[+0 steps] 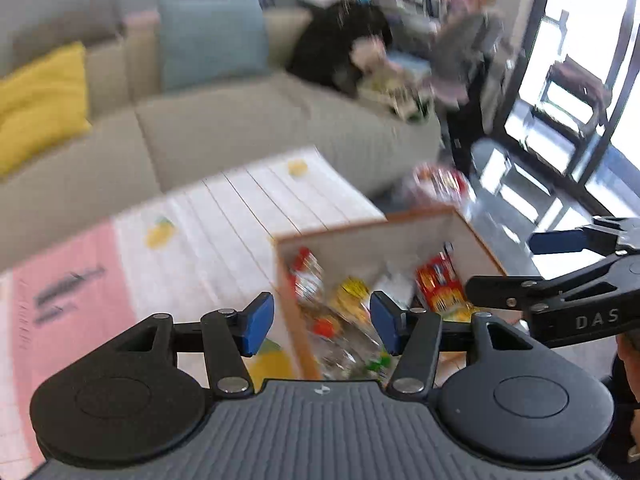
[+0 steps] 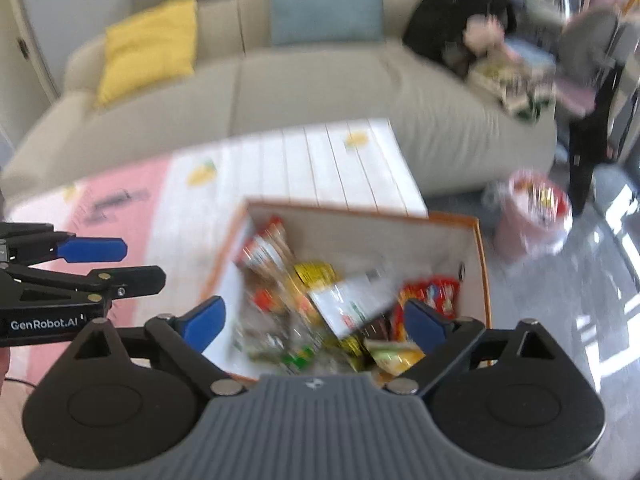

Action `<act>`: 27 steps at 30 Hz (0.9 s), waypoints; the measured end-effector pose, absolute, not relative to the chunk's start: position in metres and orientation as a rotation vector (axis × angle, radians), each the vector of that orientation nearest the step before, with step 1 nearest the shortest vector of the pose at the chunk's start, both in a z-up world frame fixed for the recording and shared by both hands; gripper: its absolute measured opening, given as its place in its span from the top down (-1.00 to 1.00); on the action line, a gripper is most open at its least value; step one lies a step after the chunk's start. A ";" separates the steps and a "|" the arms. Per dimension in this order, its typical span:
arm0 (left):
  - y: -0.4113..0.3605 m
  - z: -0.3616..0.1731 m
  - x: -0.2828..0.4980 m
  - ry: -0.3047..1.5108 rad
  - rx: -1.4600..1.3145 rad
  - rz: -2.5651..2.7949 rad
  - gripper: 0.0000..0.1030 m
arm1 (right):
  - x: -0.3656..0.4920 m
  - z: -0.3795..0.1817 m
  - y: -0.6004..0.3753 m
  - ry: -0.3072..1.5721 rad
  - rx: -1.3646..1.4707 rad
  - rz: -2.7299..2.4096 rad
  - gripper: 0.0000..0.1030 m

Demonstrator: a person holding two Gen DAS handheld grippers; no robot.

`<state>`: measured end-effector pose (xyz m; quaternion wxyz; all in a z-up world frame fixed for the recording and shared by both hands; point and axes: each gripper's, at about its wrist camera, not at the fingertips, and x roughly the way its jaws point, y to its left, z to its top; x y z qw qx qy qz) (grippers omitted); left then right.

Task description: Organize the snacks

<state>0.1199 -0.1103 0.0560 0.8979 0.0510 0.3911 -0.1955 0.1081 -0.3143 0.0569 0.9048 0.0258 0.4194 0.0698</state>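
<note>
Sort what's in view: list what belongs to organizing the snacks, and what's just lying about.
Belongs to the job:
- storage box
- snack packets piled in it
- left tongs, open
- right tongs, open

Lying about:
- sofa
- yellow cushion
- blue cushion
- table
- pink bin

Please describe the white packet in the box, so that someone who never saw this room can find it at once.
In front of the beige sofa stands a table with an orange-rimmed box full of snacks. The white packet lies tilted on top of the pile, near its middle. It is the only mostly white, flat packet there; its neighbours are red, yellow or clear.
</note>
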 end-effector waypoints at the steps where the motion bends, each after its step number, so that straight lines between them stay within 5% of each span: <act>1: -0.102 0.065 0.110 0.775 0.105 -0.391 -0.31 | 0.100 0.063 -0.309 0.831 0.049 0.138 -0.87; 14: -0.049 0.071 0.002 0.471 0.163 -0.132 -0.49 | -0.010 0.074 -0.220 0.536 -0.067 0.075 -0.93; 27: -0.035 0.013 -0.020 0.637 0.106 -0.113 -0.60 | -0.057 0.016 -0.200 0.565 -0.081 0.040 -0.93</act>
